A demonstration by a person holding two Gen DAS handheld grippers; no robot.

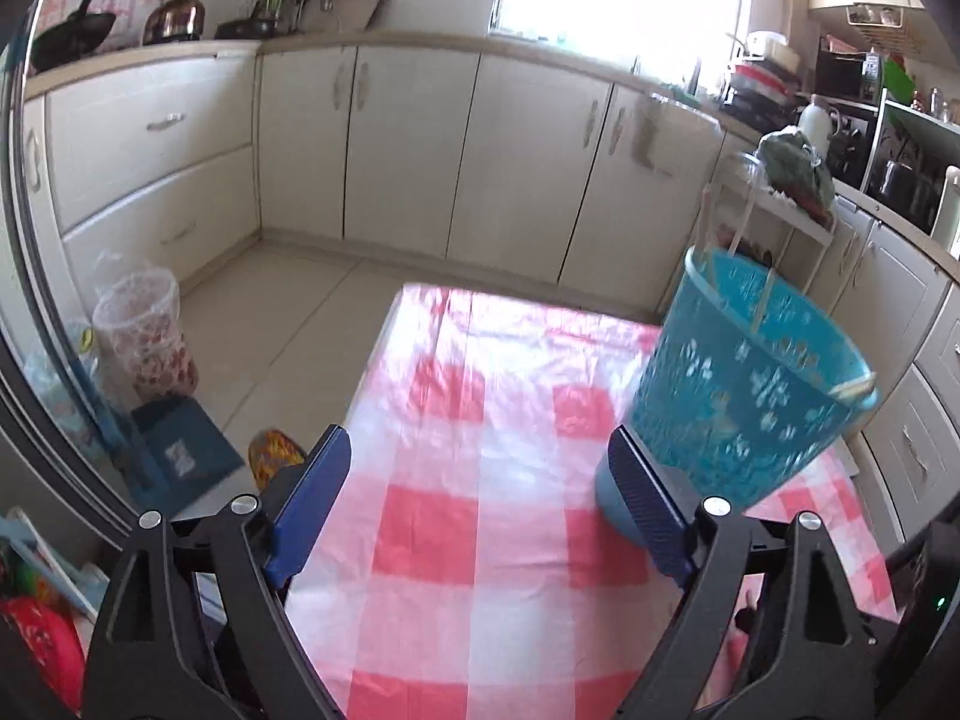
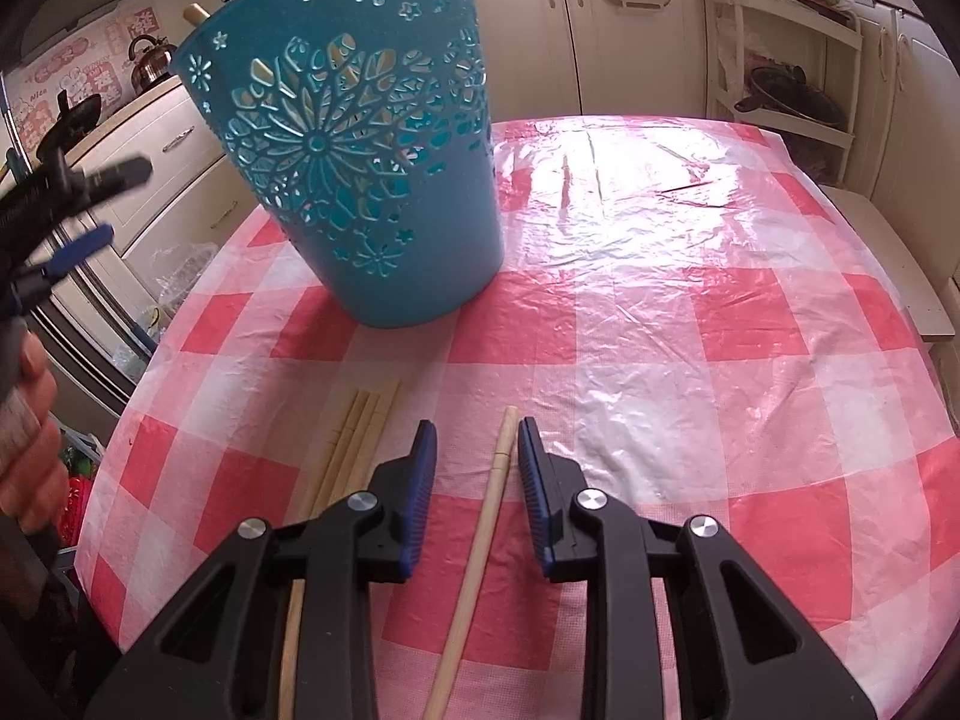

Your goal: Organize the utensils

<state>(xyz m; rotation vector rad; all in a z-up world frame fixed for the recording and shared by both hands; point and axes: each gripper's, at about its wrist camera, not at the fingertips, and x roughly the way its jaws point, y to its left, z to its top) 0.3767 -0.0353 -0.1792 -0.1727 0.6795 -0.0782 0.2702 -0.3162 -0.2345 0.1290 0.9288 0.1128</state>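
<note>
A teal cut-out basket (image 2: 372,180) stands on the red-and-white checked tablecloth (image 2: 660,312). Pale chopsticks (image 1: 761,294) lean inside it. One single chopstick (image 2: 489,498) lies flat on the cloth between the fingers of my right gripper (image 2: 477,426). The pads stand a little apart from it on both sides. A bundle of several chopsticks (image 2: 354,438) lies just left of that gripper. My left gripper (image 1: 480,438) is open wide and holds nothing. It hovers over the cloth with the basket (image 1: 738,396) beside its right finger.
The table's far edge (image 1: 510,294) drops to a tiled floor. A bag-lined bin (image 1: 144,336) stands on the floor at the left, and a white rack (image 2: 792,60) stands beyond the table. Cream cabinets run behind. A person's hand (image 2: 30,420) holds the left gripper.
</note>
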